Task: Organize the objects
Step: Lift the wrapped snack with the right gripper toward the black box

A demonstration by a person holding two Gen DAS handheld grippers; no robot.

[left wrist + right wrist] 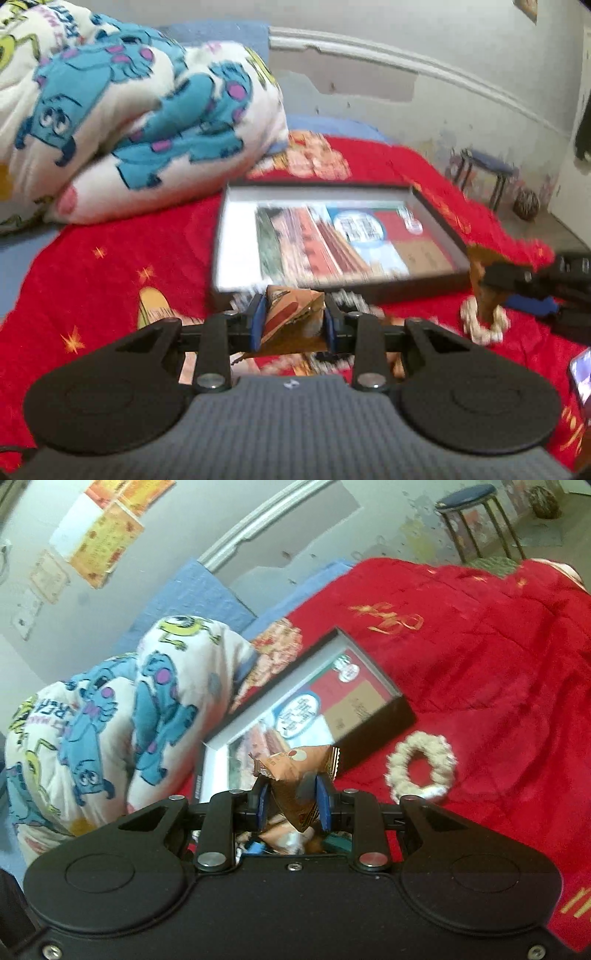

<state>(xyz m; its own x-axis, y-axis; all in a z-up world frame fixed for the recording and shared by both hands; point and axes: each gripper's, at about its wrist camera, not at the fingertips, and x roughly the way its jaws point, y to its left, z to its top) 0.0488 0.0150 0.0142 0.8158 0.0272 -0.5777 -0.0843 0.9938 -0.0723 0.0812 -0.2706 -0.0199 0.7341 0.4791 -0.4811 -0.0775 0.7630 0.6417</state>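
A red bedspread (pixel 110 266) is covering the bed; a shallow black box (pixel 332 236) is lying at mid-frame. Left gripper (pixel 293 325) jaws are clamping an orange snack packet (pixel 291 314); right gripper (pixel 291 801) jaws are pinching a brown snack packet (pixel 295 775) at lower centre.

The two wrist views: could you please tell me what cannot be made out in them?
- Left wrist: print inside the shallow box, motion-blurred.
- Left wrist: phone, cut by the right edge.
- Right wrist: items under the right tongs, hidden by their body.
- Right wrist: snack packet lettering, too small.
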